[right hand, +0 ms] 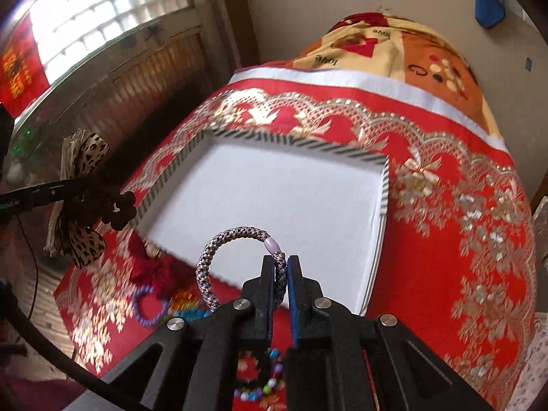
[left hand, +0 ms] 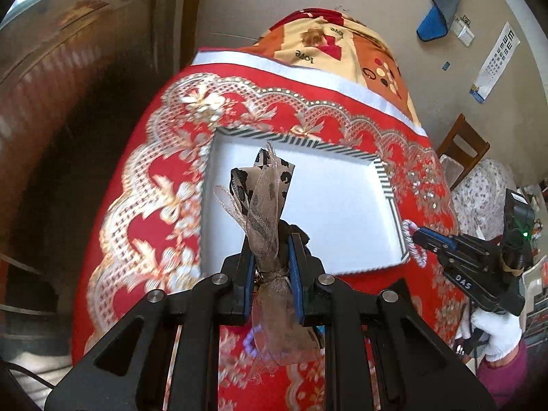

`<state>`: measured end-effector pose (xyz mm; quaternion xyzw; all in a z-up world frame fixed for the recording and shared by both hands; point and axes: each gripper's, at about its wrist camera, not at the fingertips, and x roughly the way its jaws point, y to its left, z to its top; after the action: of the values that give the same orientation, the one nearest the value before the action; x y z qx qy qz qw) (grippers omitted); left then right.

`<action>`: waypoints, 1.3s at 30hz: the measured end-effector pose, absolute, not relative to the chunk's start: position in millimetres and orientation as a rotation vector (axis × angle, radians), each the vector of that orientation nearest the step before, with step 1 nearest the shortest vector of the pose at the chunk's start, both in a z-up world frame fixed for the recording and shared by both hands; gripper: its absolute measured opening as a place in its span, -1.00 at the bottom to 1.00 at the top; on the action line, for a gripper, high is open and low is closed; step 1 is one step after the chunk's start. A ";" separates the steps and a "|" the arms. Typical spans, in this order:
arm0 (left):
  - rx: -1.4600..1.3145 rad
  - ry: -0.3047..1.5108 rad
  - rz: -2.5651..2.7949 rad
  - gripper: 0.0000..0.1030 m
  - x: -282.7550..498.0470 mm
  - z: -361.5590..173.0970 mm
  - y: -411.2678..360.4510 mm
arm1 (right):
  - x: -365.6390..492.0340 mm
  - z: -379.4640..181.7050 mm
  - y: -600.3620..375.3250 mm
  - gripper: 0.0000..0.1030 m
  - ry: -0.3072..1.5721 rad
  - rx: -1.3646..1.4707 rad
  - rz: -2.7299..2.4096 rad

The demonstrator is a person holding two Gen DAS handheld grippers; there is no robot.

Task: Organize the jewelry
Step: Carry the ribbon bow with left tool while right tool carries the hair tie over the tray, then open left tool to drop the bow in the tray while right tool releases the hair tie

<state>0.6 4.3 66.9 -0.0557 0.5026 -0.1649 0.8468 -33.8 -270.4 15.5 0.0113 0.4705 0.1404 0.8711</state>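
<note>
At left, our left gripper [left hand: 272, 239] is clamped on a leopard-print ribbon bow [left hand: 265, 198], limp, light gauze that flops above the jaws, best pinched at its knotted middle. Between both tools lies the striped-rimmed white tray [right hand: 383, 185], nothing in it, on the red brocade cloth [right hand: 445, 205]. At right, our right gripper [right hand: 281, 267] is closed on a braided hair tie [right hand: 219, 239], a soft, springy loop held near its lilac bead, hovering over the tray's near edge.
</note>
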 end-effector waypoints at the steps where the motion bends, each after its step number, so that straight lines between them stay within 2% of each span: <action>1: -0.112 1.060 -0.357 -0.68 8.5 65.9 -0.2 | -25.8 15.5 -272.1 -0.88 0.983 0.019 0.280; 12: -0.085 1.108 -0.350 -0.68 104.4 17.2 -41.2 | 69.8 -27.8 -296.7 -0.88 1.062 0.026 0.112; 21: -0.086 1.169 -0.273 -0.68 154.6 -28.1 -38.6 | 125.9 -71.9 -306.6 -0.88 1.122 0.007 0.034; 24: -0.091 1.156 -0.283 -0.48 158.6 -31.7 -37.2 | 132.3 -79.4 -309.3 -0.88 1.133 0.038 0.046; 26: -0.107 1.150 -0.288 -0.23 159.7 -33.3 -35.8 | 133.9 -80.7 -309.4 -0.88 1.129 0.041 0.050; 27: -0.110 1.149 -0.283 -0.21 159.5 -34.0 -35.0 | 133.3 -80.6 -309.3 -0.87 1.129 0.043 0.048; 30: -0.104 1.142 -0.271 -0.16 154.9 -32.9 -32.7 | 130.0 -76.3 -313.3 -0.71 1.127 0.082 0.064; 32: -0.093 1.131 -0.266 -0.16 150.1 -29.3 -31.8 | 121.0 -66.5 -315.5 -0.50 1.099 0.106 0.083; 36: -0.065 1.101 -0.250 -0.16 133.5 -17.8 -30.8 | 100.4 -44.3 -317.8 -0.43 1.058 0.150 0.095; 38: -0.052 1.085 -0.239 -0.16 124.3 -12.1 -31.2 | 83.7 -31.6 -315.1 -0.23 1.026 0.160 0.098; 39: -0.040 1.072 -0.231 -0.16 116.8 -8.3 -31.2 | 76.7 -26.7 -313.0 -0.22 1.010 0.160 0.099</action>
<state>116.8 -31.2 -8.3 -0.0191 0.5097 -0.1096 0.8531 76.7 -313.0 -26.7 0.0763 0.4829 0.0475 0.8711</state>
